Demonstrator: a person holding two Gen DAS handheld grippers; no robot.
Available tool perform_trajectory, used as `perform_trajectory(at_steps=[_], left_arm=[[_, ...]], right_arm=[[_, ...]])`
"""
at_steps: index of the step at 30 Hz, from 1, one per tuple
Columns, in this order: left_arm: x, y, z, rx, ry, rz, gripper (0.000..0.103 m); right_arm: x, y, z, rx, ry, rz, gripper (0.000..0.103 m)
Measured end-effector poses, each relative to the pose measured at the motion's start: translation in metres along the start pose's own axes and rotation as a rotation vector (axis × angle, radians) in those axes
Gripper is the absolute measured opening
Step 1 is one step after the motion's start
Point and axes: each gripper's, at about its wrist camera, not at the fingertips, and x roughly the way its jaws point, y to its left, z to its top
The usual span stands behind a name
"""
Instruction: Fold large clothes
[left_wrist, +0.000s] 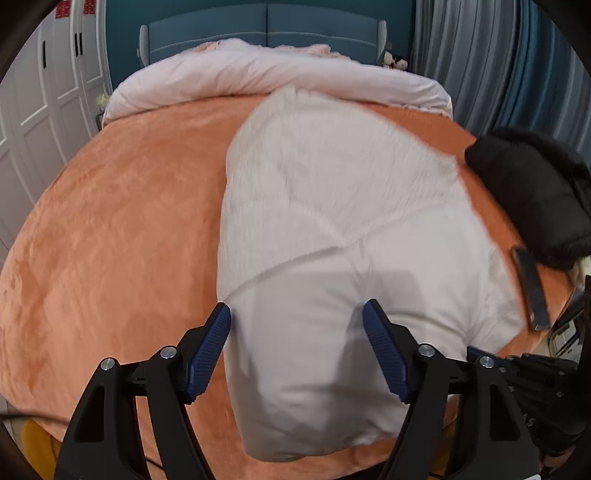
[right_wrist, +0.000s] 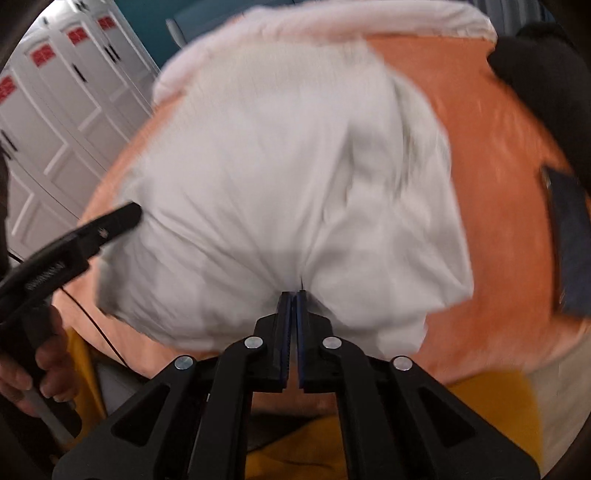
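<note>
Right tongs (right_wrist: 291, 295) pinch my white garment (right_wrist: 280, 177); left tongs (left_wrist: 297, 314) hang spread above it, black jacket (left_wrist: 532, 195) beside, orange bed (left_wrist: 122, 221) beneath.

Black jaws, blue textured pads (left_wrist: 208, 349), silver screws (right_wrist: 255, 342).

Orange-covered bed (left_wrist: 110, 240) under white garment (left_wrist: 332, 221), black jacket (left_wrist: 535, 192).

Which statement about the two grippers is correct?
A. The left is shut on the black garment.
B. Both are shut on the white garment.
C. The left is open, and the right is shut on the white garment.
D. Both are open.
C: the left gripper has its fingers spread apart over the white garment, while the right gripper pinches a bunch of it.
</note>
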Motion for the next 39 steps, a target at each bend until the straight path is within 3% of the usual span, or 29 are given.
perform_trajectory(at_steps=[4, 6, 7, 8, 9, 11, 13, 14, 15, 17, 20, 22, 25, 29, 32, 34, 35, 37, 39], left_arm=[[0.005, -0.002, -0.004, 0.032, -0.014, 0.031, 0.079], [0.004, 0.001, -0.002, 0.023, -0.012, 0.028, 0.079], [0.003, 0.001, -0.002, 0.025, -0.011, 0.028, 0.079], [0.003, 0.001, -0.001, 0.025, -0.012, 0.029, 0.079], [0.002, 0.001, 0.000, 0.025, -0.014, 0.030, 0.079], [0.001, 0.000, 0.000, 0.020, -0.017, 0.035, 0.079], [0.000, 0.001, 0.001, 0.012, -0.015, 0.038, 0.079], [0.000, 0.001, 0.000, 0.010, -0.014, 0.039, 0.079], [0.000, 0.001, 0.000, 0.010, -0.012, 0.039, 0.080], [-0.003, 0.003, 0.000, 0.014, -0.009, 0.038, 0.080], [-0.006, 0.008, -0.002, 0.015, -0.013, 0.050, 0.080], [-0.005, 0.010, -0.005, 0.004, -0.002, 0.033, 0.082], [0.000, 0.006, -0.011, 0.009, 0.005, 0.031, 0.085], [-0.005, 0.005, -0.010, 0.023, 0.003, 0.058, 0.084], [-0.018, 0.019, 0.002, -0.044, -0.006, 0.049, 0.082], [-0.029, 0.029, 0.012, -0.095, -0.038, 0.040, 0.081], [-0.034, 0.036, 0.020, -0.127, -0.052, 0.035, 0.081], [-0.036, 0.044, 0.033, -0.174, -0.061, 0.032, 0.082], [-0.030, 0.053, 0.048, -0.233, -0.053, 0.019, 0.082]], right_arm=[[-0.001, 0.002, 0.007, 0.005, 0.030, -0.017, 0.000], [-0.023, 0.004, 0.011, 0.015, -0.026, -0.008, 0.002], [-0.042, 0.001, 0.015, 0.027, -0.099, -0.006, 0.004], [-0.055, -0.001, 0.020, 0.035, -0.149, -0.018, 0.016], [-0.067, -0.005, 0.025, 0.042, -0.195, -0.034, 0.038], [-0.075, -0.013, 0.036, 0.033, -0.236, -0.060, 0.056], [-0.054, -0.017, 0.042, 0.007, -0.150, -0.071, 0.054], [-0.036, -0.020, 0.043, -0.013, -0.087, -0.067, 0.045], [-0.025, -0.023, 0.040, -0.027, -0.053, -0.054, 0.027], [-0.024, -0.027, 0.039, 0.004, -0.040, 0.008, 0.002], [-0.063, -0.041, 0.030, 0.146, -0.150, 0.094, 0.000], [-0.059, -0.057, 0.013, 0.252, -0.117, 0.139, 0.000], [-0.023, -0.048, -0.004, 0.210, 0.004, 0.029, 0.000], [-0.031, -0.034, 0.003, 0.173, -0.014, -0.037, 0.001], [-0.057, -0.027, 0.003, 0.116, -0.100, -0.082, 0.010], [-0.073, -0.025, 0.011, 0.097, -0.160, -0.119, 0.027], [-0.080, -0.025, 0.017, 0.092, -0.189, -0.138, 0.042], [-0.088, -0.024, 0.032, 0.089, -0.221, -0.139, 0.048], [-0.088, -0.032, 0.052, 0.098, -0.231, -0.115, 0.062]])
